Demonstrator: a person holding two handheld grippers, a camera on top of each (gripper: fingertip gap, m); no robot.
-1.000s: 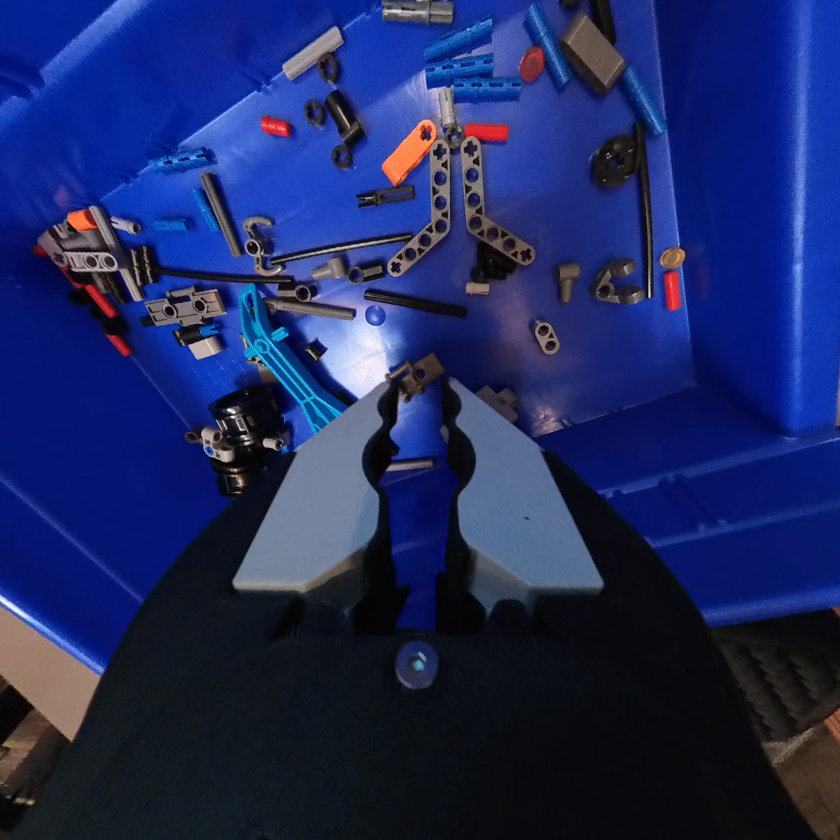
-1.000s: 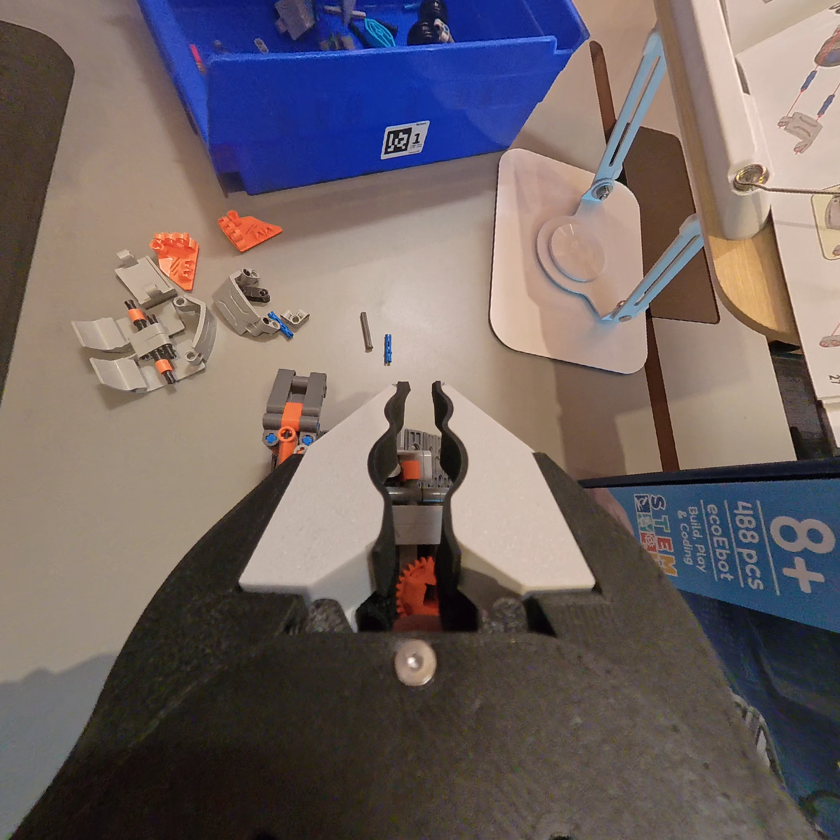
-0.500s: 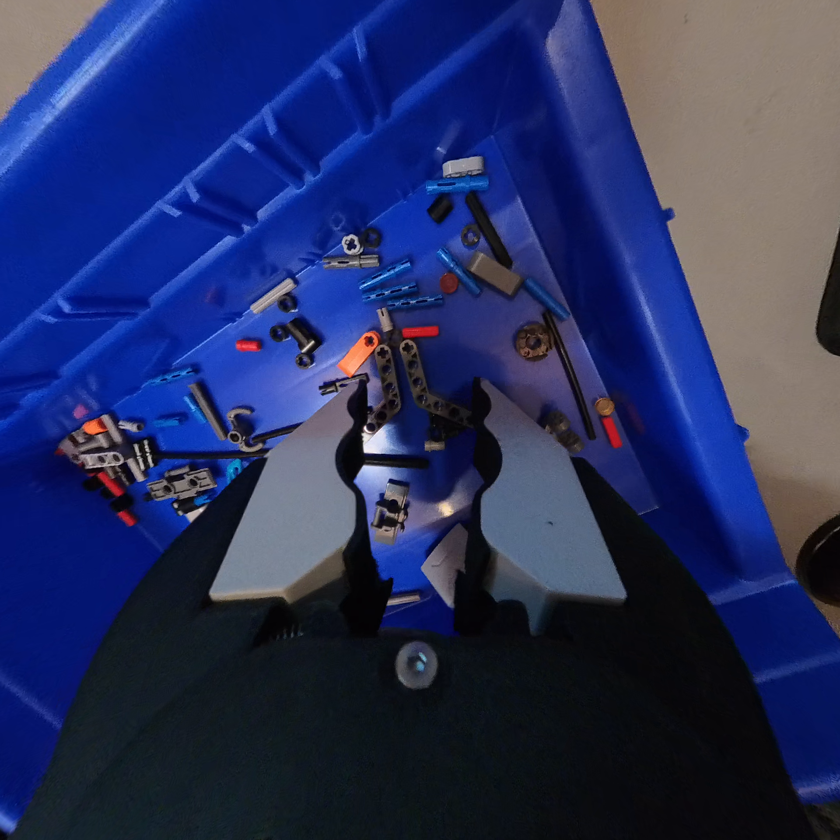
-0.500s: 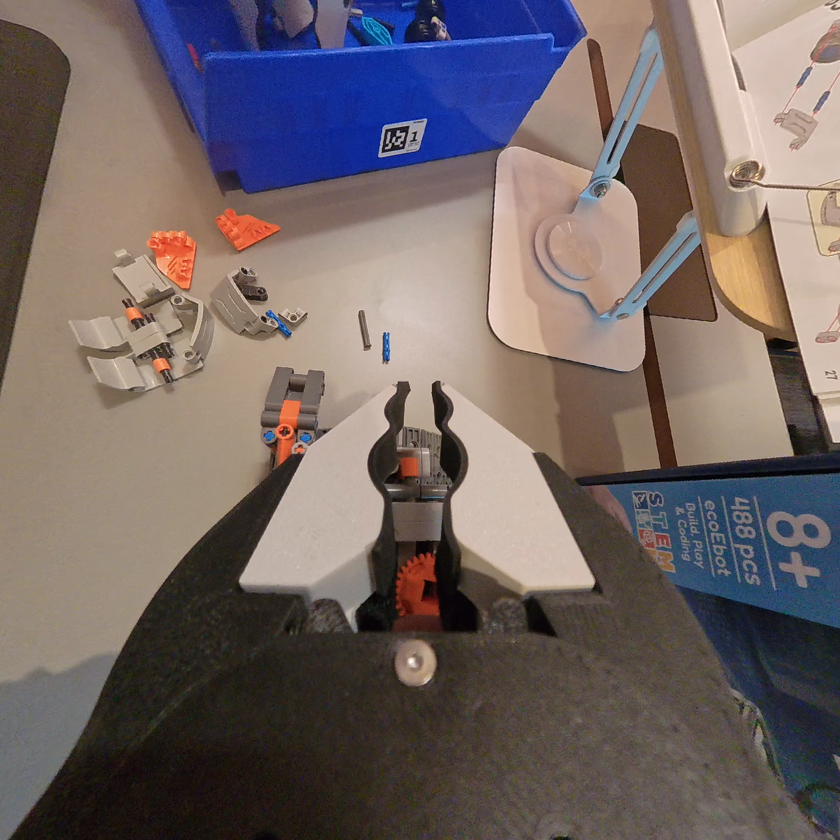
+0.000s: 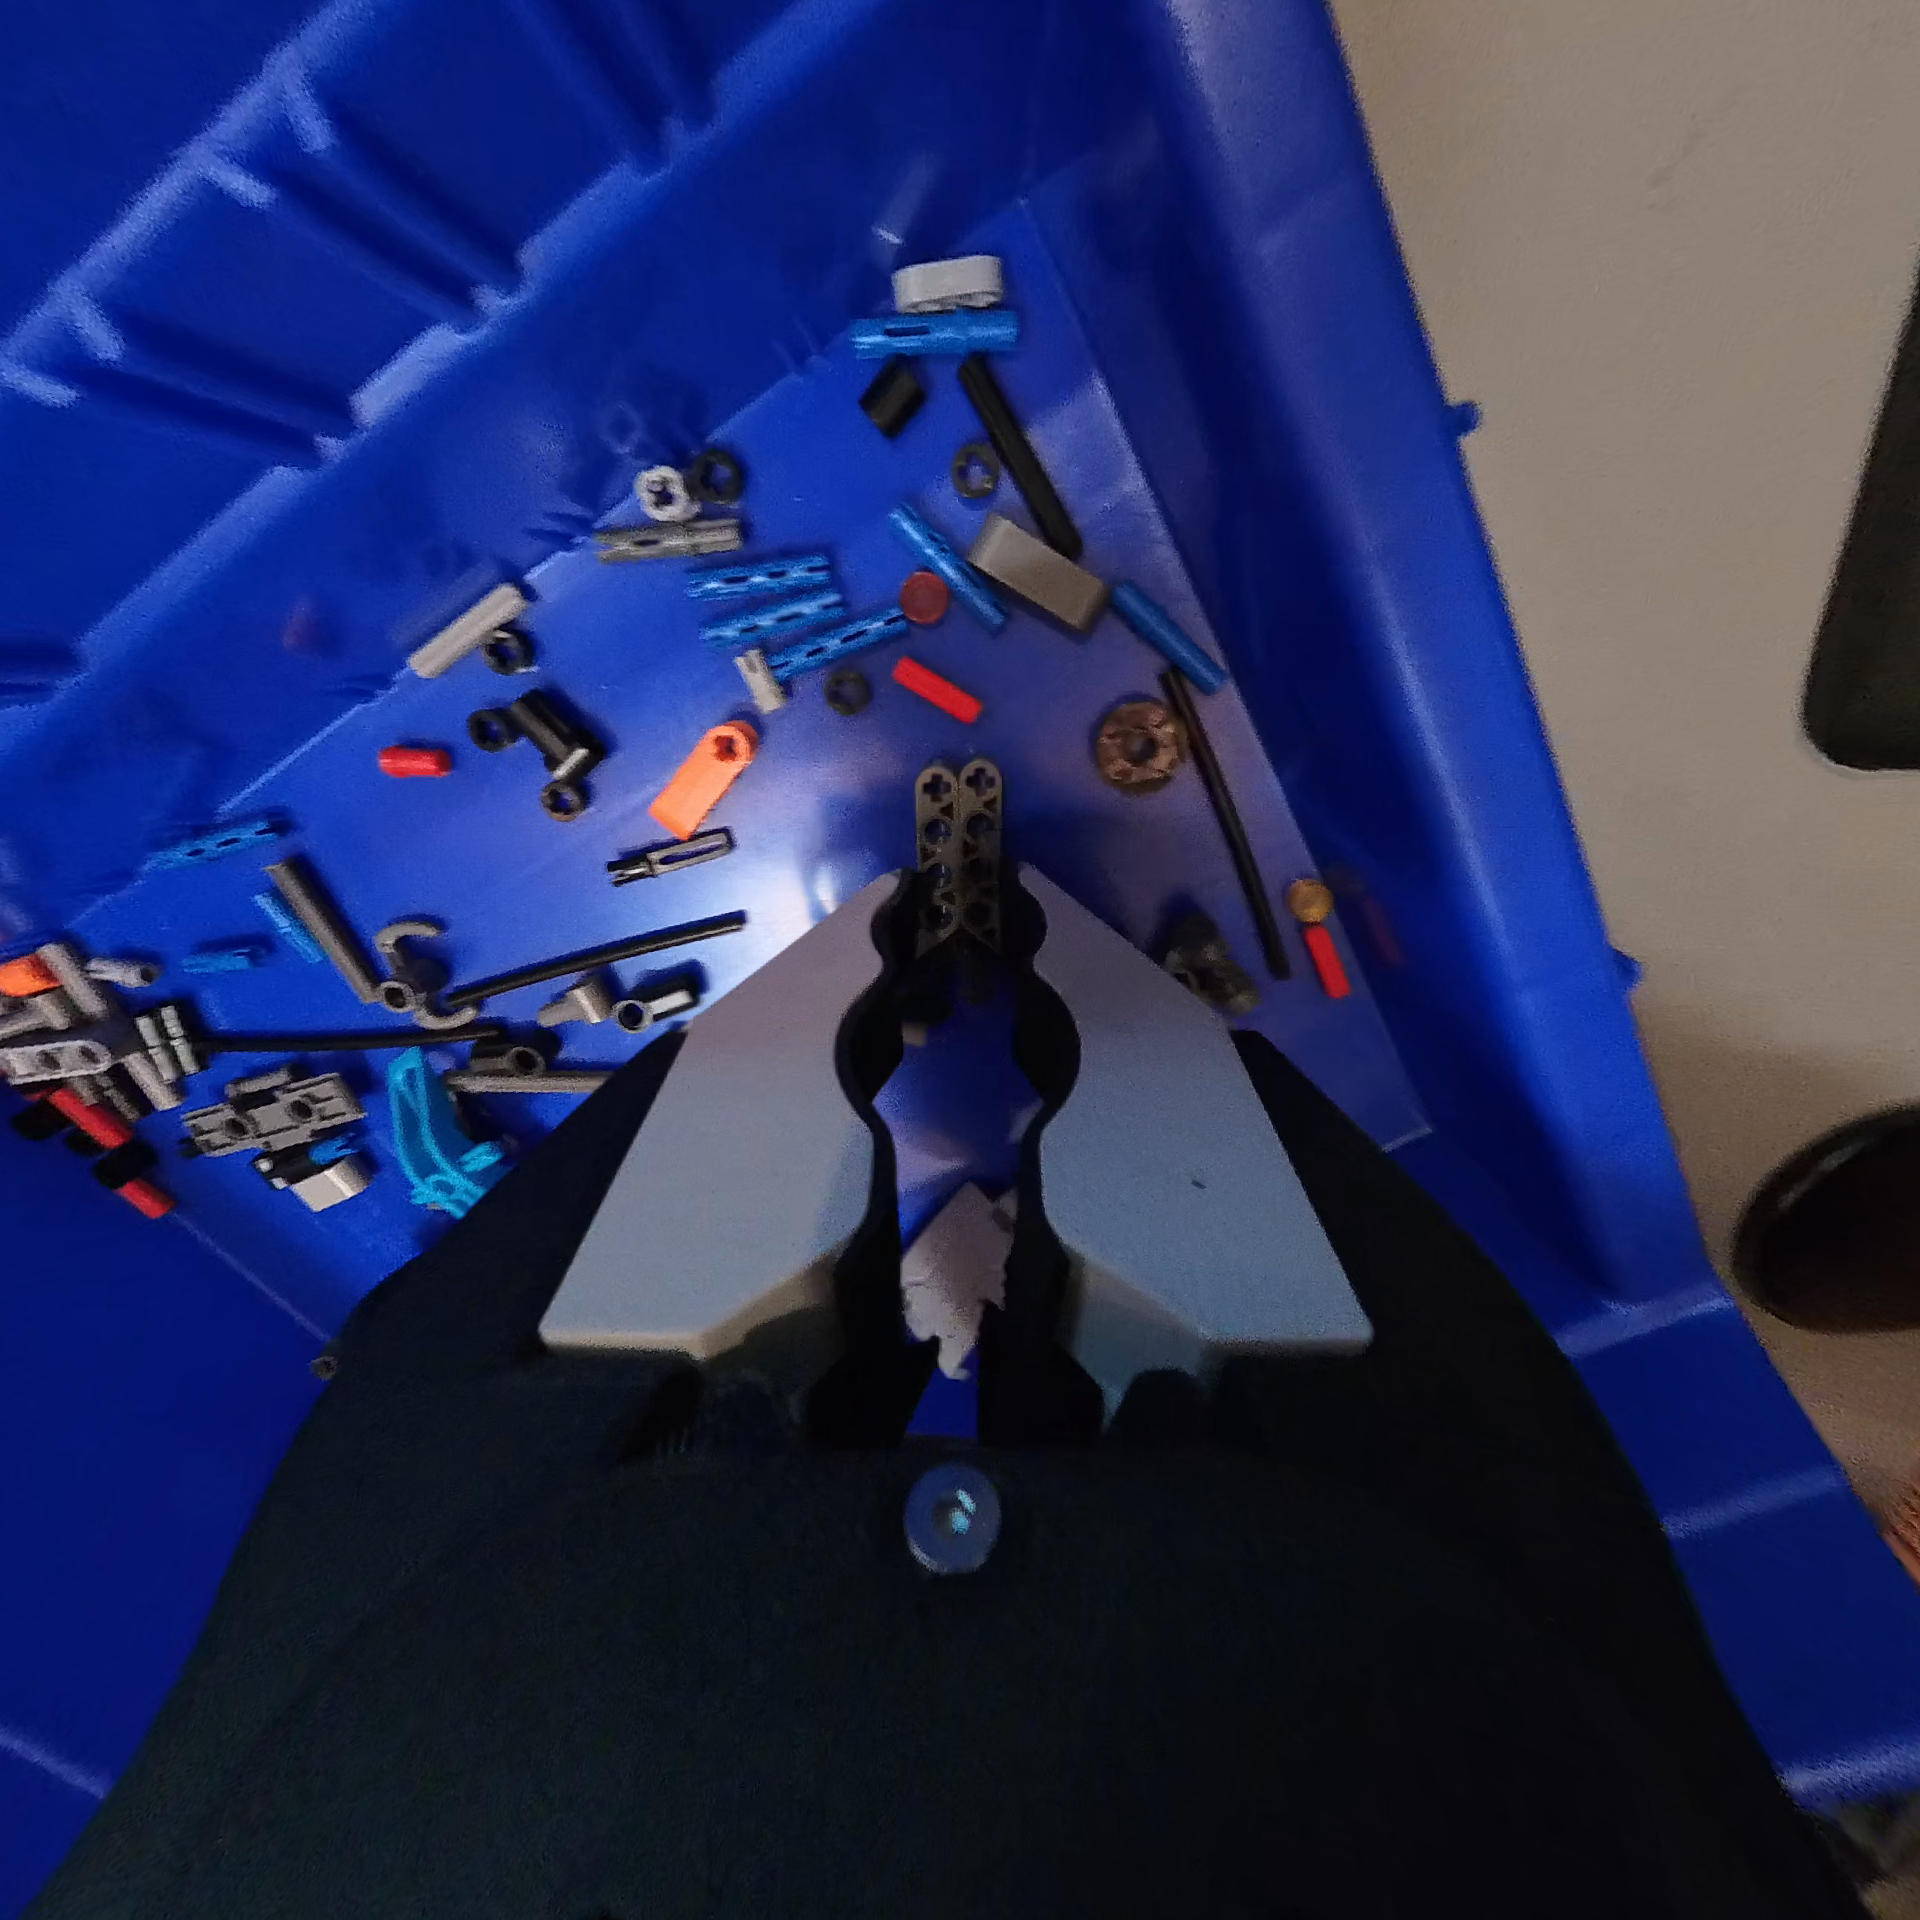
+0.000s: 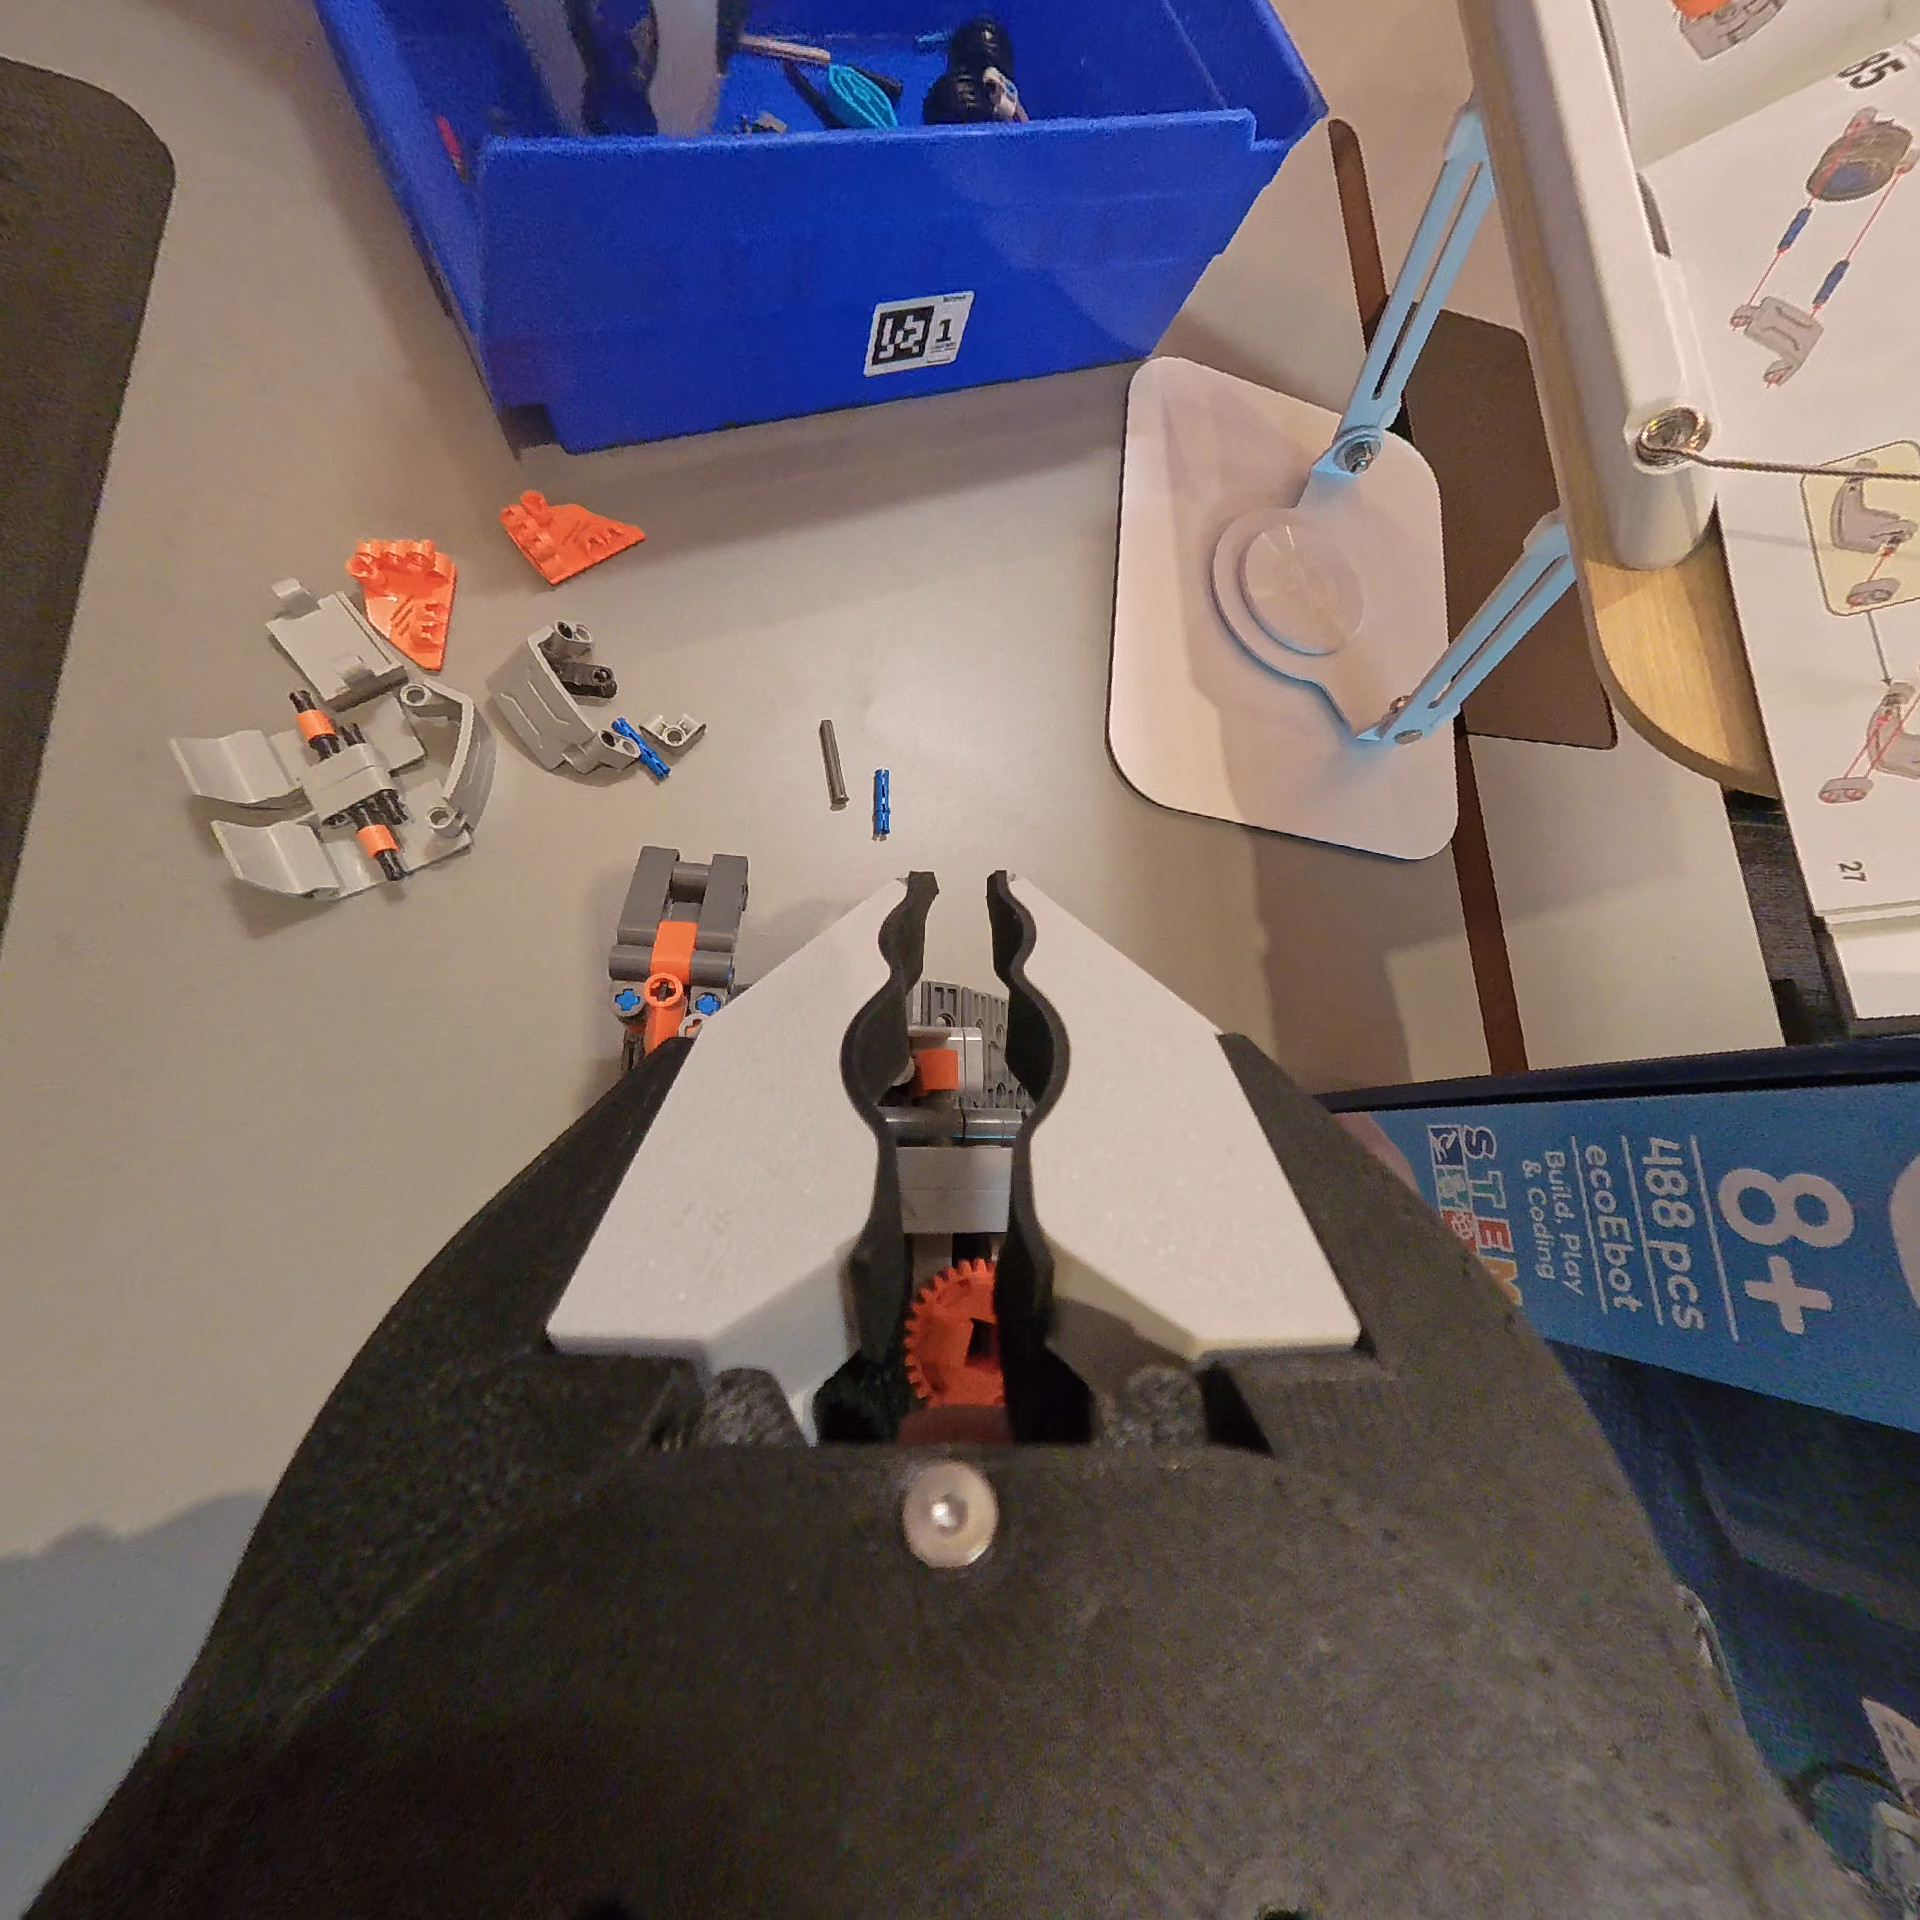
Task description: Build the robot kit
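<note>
**Left tips closed on paired grey beams in bin; right clamps the grey-orange build**

We start at the left gripper (image 5: 958, 904): its jaws are narrow, tips pinched on two dark grey perforated plastic beams (image 5: 958, 831) lying side by side. Their long axis runs straight ahead from the tips, in line with the fingers, free ends pointing away over the floor of the blue plastic bin (image 5: 1403, 644). We cannot tell if the beams are lifted clear of the floor. Just left of them sits an orange flat plastic link (image 5: 704, 779); right, a brown round gear-like disc (image 5: 1140, 745) beside a long black thin rod (image 5: 1226, 821).

The right gripper (image 6: 954, 883) is narrow too, holding a grey-and-orange brick assembly with an orange gear (image 6: 951, 1143) deep between its fingers, tips themselves apart. Ahead on the beige table (image 6: 260, 1143) lie a short dark grey pin (image 6: 832, 762) and a small blue pin (image 6: 881, 802), parallel.

Only the left wrist view shows the grip on the beams. Only the right wrist view shows the bin's outer wall, the loose grey and orange curved panels (image 6: 343, 748) and the white stand base (image 6: 1278, 613)
</note>
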